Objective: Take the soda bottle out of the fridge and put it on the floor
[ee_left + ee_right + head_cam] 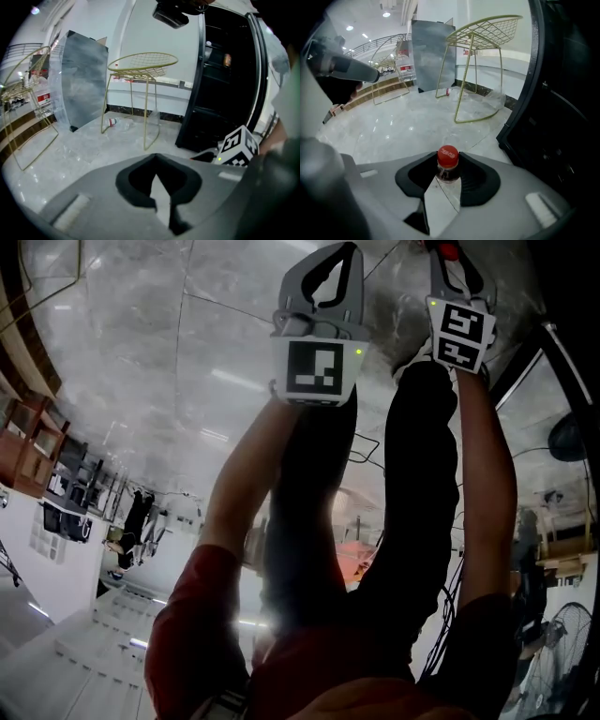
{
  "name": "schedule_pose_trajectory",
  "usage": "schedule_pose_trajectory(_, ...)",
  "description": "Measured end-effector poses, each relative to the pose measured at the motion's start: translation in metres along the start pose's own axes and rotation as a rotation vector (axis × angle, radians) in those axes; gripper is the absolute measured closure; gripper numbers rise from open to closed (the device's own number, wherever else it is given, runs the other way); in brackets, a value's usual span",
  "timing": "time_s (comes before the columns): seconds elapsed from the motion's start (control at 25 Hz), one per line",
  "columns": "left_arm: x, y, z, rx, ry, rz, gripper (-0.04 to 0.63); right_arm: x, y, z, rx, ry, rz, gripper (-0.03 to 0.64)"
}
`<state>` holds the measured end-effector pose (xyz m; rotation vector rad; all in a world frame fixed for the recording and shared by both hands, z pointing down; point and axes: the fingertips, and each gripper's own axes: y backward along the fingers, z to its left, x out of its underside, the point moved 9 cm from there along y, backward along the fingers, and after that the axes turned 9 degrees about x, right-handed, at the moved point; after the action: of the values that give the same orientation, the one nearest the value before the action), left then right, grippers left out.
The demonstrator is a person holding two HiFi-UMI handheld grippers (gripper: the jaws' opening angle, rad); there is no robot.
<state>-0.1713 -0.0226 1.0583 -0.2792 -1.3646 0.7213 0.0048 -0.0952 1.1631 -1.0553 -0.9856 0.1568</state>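
My right gripper (449, 180) is shut on the neck of the soda bottle (448, 165), a clear bottle of dark drink with a red cap, held above the pale marble floor (412, 126). The black fridge (562, 117) stands close on the right. In the head view the right gripper (457, 263) is at the top with the red cap (450, 249) just showing. The left gripper (323, 282) is beside it, and its fingers meet at the tips. In the left gripper view the left gripper (157, 180) holds nothing, and the fridge (225, 103) stands at the right.
A gold wire chair (140, 65) stands on the floor left of the fridge, with a grey panel (84, 84) behind it and a small bottle (111, 122) lying under it. Gold wire racks (23, 108) line the left side. The person's legs (375, 521) fill the head view.
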Motion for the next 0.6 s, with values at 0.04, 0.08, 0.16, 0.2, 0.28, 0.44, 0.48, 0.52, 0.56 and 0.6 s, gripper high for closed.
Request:
schedule_pose_trajectory(0.04,-0.001,-0.001,-0.001,0.003,-0.01,0.005,0.595,0.0,0.0,-0.001,-0.002,-0.002,0.0,0.482)
schedule_pose_trajectory(0.08,-0.002,-0.001,0.0,-0.001,-0.005,-0.002,0.595,0.0,0.0,-0.001,-0.005,-0.01,0.002,0.482)
schedule_pose_trajectory(0.16,-0.006,-0.001,0.002,-0.013,0.022,-0.031,0.595,-0.003,-0.002,0.0,-0.011,-0.033,0.008,0.48)
schedule_pose_trajectory(0.2,-0.007,0.0,0.003,-0.016,0.027,-0.038,0.596,-0.004,-0.003,0.002,-0.012,-0.041,0.011,0.479)
schedule_pose_trajectory(0.28,-0.007,0.002,0.003,-0.017,0.025,-0.038,0.596,-0.004,-0.003,0.003,-0.016,-0.061,0.016,0.479)
schedule_pose_trajectory(0.44,-0.004,0.005,0.0,-0.016,0.027,-0.027,0.595,0.0,-0.002,0.0,-0.038,-0.141,0.015,0.439)
schedule_pose_trajectory(0.48,-0.003,0.007,-0.001,-0.017,0.029,-0.026,0.595,0.001,-0.001,0.0,-0.038,-0.146,0.019,0.431)
schedule_pose_trajectory(0.52,-0.002,0.008,-0.002,-0.017,0.027,-0.026,0.595,0.002,0.0,0.0,-0.037,-0.146,0.023,0.427)
schedule_pose_trajectory(0.56,-0.002,0.01,-0.003,-0.017,0.023,-0.027,0.595,0.002,0.002,0.0,-0.039,-0.144,0.028,0.422)
schedule_pose_trajectory(0.6,-0.002,0.012,-0.003,-0.017,0.019,-0.026,0.595,0.003,0.003,0.001,-0.044,-0.141,0.033,0.422)
